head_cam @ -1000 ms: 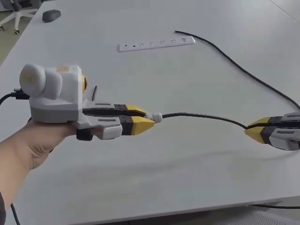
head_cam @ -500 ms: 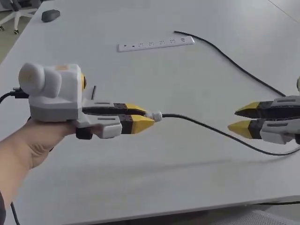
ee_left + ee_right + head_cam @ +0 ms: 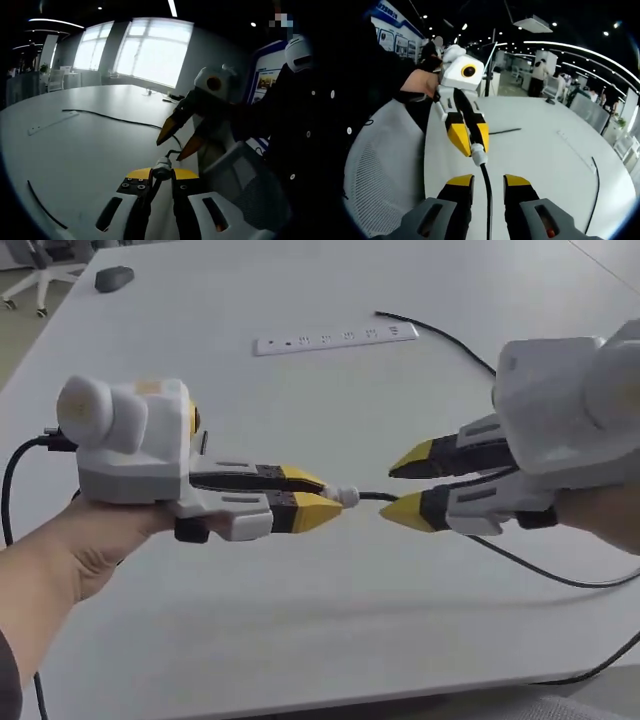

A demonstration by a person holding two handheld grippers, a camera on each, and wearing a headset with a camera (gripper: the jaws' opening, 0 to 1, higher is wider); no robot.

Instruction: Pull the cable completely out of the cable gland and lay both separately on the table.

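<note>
Above the bench (image 3: 300, 630), toward its near edge: left gripper (image 3: 328, 497), carried in a hand (image 3: 60, 560), jaws pinching a white cable gland (image 3: 343, 496) at their yellow tips. Gland off the bench top, held in the air, nose pointing at the right gripper (image 3: 388, 491). Black cable (image 3: 520, 562) seated in the gland, not pulled out, passing between the right gripper's spread jaws with no visible contact, then sagging to the bench toward the right edge. Tips of the two grippers facing each other, just apart. Likewise in the right gripper view: cable straight up the gap between parted yellow tips and into the gland. Near the far edge, a white power strip (image 3: 335, 338), lying flat. By the far left corner, a dark computer mouse (image 3: 113, 278).
</note>
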